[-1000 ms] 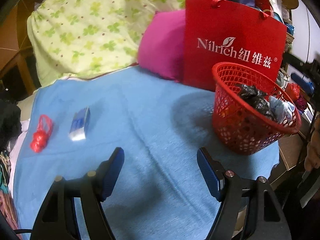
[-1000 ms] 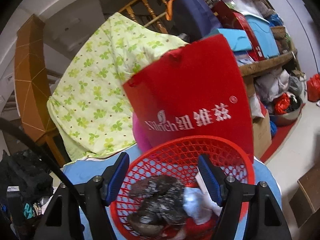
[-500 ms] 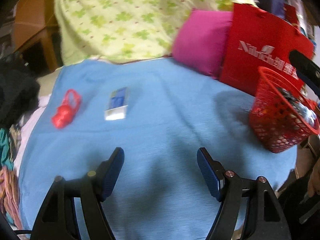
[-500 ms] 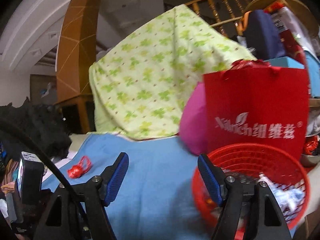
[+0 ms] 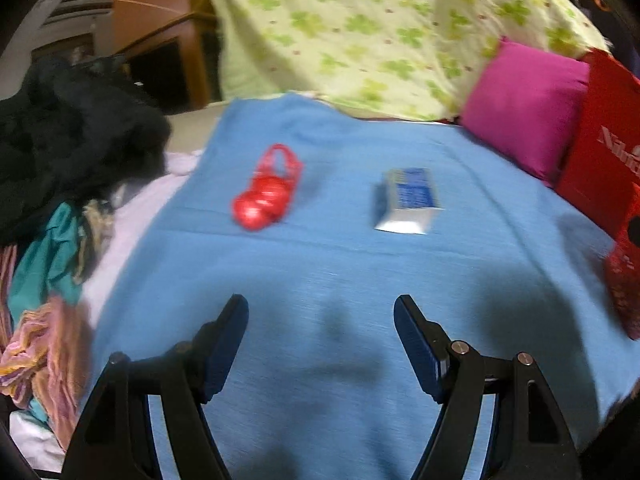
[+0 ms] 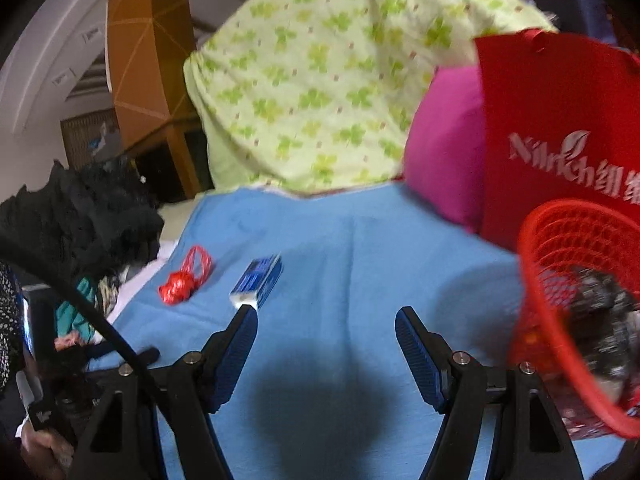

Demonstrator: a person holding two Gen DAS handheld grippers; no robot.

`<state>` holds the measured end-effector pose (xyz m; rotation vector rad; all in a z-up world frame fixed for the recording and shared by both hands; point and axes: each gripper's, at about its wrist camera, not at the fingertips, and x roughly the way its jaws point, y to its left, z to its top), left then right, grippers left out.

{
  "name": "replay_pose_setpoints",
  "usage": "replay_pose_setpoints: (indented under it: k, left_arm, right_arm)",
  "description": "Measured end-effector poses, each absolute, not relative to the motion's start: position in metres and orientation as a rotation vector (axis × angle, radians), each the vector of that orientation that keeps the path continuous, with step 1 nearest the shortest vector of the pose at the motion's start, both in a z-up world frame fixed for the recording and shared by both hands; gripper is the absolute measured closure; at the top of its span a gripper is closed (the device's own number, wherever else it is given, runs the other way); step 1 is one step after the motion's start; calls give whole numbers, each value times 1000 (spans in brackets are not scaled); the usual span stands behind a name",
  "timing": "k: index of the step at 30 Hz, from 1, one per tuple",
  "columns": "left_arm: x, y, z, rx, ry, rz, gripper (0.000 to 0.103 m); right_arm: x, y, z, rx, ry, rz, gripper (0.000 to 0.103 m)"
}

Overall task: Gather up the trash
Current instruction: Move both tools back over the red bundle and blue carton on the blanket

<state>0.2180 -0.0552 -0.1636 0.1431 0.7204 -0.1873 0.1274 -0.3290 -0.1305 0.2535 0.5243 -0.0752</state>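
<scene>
The left gripper hangs above the blue cloth with its jaws spread wide and nothing between them. Ahead of it, toward 12 o'clock in the left wrist view, two pieces of trash lie on the cloth, near each other but apart: a knotted red plastic bag at about 11 o'clock and a small blue-and-white carton at about 1 o'clock, lying flat. The right gripper is likewise spread open and holds nothing; in its view the carton lies just beyond its left fingertip at 11 o'clock, with the red bag further out at 10 o'clock. The red mesh basket stands at 3 o'clock of the right gripper, on the cloth's edge, with dark crumpled trash inside. Behind the basket a red paper bag with white lettering stands upright, a magenta pillow beside it at its 9 o'clock. A green clover-print blanket is heaped at 12 o'clock behind the cloth. A dark pile of clothes lies off the cloth's edge at 9 o'clock. Both views are blurred.
</scene>
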Motion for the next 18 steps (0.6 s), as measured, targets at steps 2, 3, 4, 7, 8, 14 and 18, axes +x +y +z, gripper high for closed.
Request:
replay_pose_setpoints:
  k: [2, 3, 4, 7, 8, 14, 18]
  left_arm:
    - [227, -44, -166, 135, 713, -154, 27]
    - [233, -37, -168, 128, 708, -134, 27]
    - [238, -31, -170, 121, 702, -117, 27]
    - [257, -15, -180, 98, 729, -49, 27]
    - [264, -10, -183, 72, 748, -36, 27]
    - [289, -6, -180, 67, 703, -12, 27]
    - [318, -3, -182, 48, 682, -20, 27]
  right_arm:
    - [137, -319, -135, 241, 548, -61, 28]
    - [143, -313, -137, 231, 558, -54, 28]
    - [150, -306, -139, 219, 568, -44, 28]
    - [170, -290, -146, 215, 609, 0, 28]
    - [177, -286, -149, 219, 623, 12, 28]
    - [233, -271, -161, 227, 671, 28, 28]
    - [268, -264, -168, 256, 694, 42, 28]
